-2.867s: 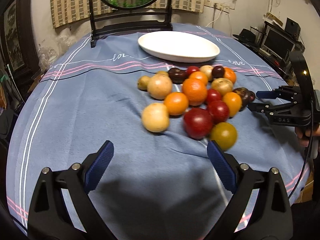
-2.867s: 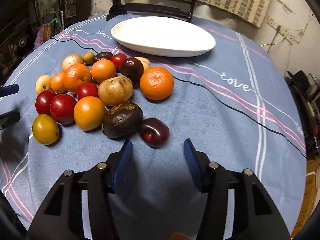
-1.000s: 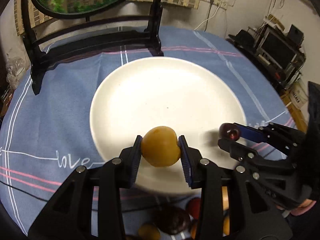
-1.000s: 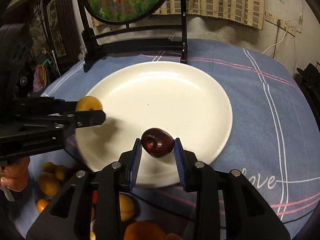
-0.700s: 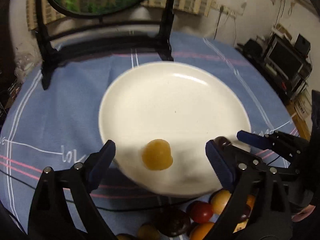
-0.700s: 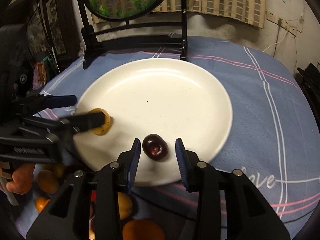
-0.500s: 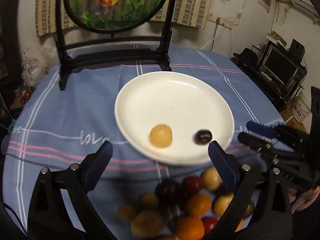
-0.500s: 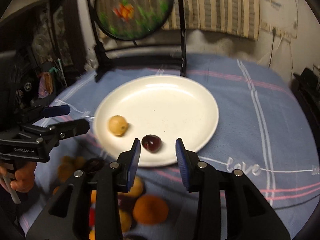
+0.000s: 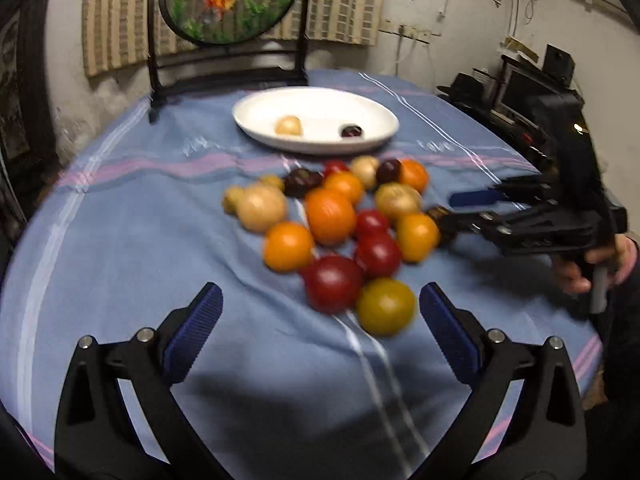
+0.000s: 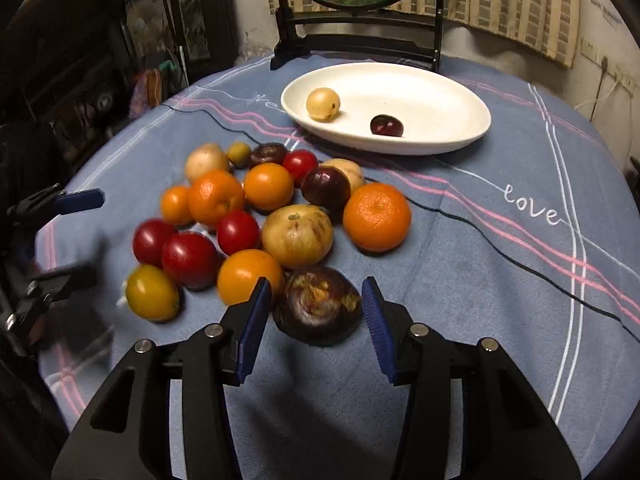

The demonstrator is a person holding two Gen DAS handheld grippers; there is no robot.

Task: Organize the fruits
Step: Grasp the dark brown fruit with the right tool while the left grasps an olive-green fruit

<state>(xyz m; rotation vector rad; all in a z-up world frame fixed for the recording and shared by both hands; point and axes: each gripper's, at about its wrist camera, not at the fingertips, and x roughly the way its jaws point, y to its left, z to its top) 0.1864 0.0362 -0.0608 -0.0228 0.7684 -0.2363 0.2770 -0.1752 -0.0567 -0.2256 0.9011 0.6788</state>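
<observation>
A white plate (image 9: pixel 316 148) (image 10: pixel 400 148) at the back holds a pale yellow fruit (image 9: pixel 288 125) (image 10: pixel 323 104) and a dark plum (image 9: pixel 352 131) (image 10: pixel 386 125). In front of it, a pile of oranges, red, yellow and dark fruits (image 9: pixel 332 216) (image 10: pixel 260 208) lies on the blue cloth. My left gripper (image 9: pixel 318 316) (image 10: pixel 76 236) has its jaws opening wide and holds nothing; a red and a yellow-green fruit (image 9: pixel 386 306) lie just ahead of its tips. My right gripper (image 10: pixel 315 294) (image 9: pixel 472 208) has its jaws opening around a wrinkled dark purple fruit (image 10: pixel 316 312), the pads clear of it.
A black stand with a round goldfish picture (image 9: pixel 228 76) (image 10: pixel 356 40) rises behind the plate. A person's hand (image 9: pixel 588 268) grips the right tool. Screens and clutter (image 9: pixel 520 92) sit beyond the table's right edge. Bare cloth lies on the right (image 10: pixel 500 260).
Both grippers let go of their fruits on the plate and drew back to the near side of the pile. The left opened wide; the right opened partly around the dark purple fruit.
</observation>
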